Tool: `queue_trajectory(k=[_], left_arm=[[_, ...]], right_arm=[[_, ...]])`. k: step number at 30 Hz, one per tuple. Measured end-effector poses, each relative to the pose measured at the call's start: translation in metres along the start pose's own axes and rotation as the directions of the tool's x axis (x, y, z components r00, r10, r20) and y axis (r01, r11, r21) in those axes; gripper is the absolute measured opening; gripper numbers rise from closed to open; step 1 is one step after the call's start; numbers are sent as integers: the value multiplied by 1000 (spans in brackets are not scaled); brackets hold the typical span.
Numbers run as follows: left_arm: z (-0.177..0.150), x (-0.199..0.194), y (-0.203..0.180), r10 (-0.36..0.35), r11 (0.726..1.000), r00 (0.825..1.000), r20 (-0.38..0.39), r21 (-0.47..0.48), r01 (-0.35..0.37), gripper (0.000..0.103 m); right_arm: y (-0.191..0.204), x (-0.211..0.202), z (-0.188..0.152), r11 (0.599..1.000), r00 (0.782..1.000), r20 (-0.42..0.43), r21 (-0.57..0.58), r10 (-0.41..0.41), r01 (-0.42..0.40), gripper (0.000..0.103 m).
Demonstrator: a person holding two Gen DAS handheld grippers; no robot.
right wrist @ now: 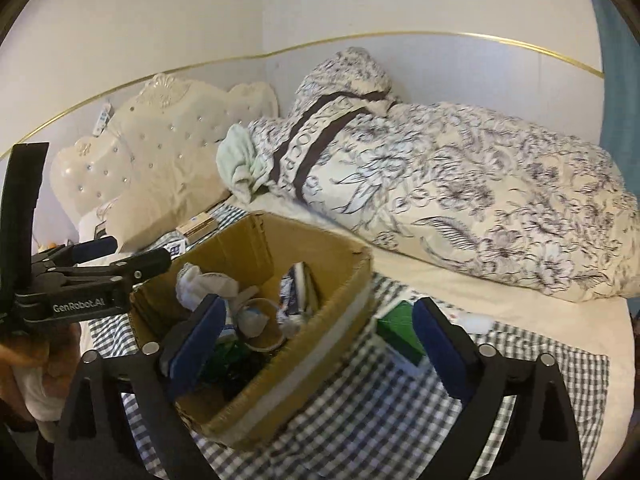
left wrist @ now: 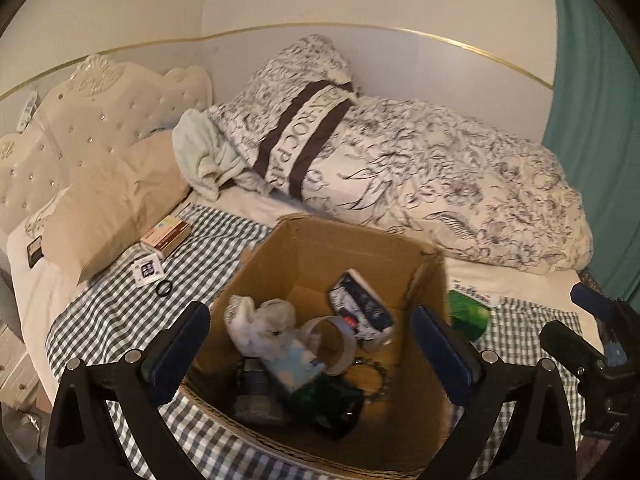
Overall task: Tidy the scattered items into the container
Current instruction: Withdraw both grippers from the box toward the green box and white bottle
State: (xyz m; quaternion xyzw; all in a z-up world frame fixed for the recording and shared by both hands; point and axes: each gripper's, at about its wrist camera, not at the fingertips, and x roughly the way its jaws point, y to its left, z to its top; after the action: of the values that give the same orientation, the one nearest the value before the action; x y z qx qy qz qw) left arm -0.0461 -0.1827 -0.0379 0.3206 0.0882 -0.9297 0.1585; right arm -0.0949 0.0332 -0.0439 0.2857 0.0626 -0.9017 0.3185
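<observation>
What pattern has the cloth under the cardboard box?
A dark green-grey and white check; the cloth shows best in the right wrist view.

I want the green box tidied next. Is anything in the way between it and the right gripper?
Nothing visible. The open right gripper is empty, and the green box lies uncovered on the checked cloth beside the cardboard box.

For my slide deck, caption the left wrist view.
Open left tool above a cardboard box of collected clutter; green packet waits on the checked cloth.

Dim warm indoor light, soft motion blur, heavy fisheye curvature, dark corners
</observation>
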Motion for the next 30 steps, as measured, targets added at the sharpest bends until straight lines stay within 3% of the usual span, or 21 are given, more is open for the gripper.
queue_trajectory(k=[11,19,24,30], left_arm=[[1,-30,-70,-93,991,995,36,99,89,103],[-9,-36,-129,-178,967,984,24,190,170,103],[-13,-29,-155,-196,956,981,1,224,190,103],[-15,-22,-167,-202,954,979,-4,225,198,103]], right_arm=[[-54,-53,-23,998,998,17,18,-62,61,103],[-103,-83,-41,993,993,24,30,-119,119,103],[-129,-84,-51,992,992,28,0,-126,126,103],[-157,-57,-57,994,993,-37,-3,-112,112,103]])
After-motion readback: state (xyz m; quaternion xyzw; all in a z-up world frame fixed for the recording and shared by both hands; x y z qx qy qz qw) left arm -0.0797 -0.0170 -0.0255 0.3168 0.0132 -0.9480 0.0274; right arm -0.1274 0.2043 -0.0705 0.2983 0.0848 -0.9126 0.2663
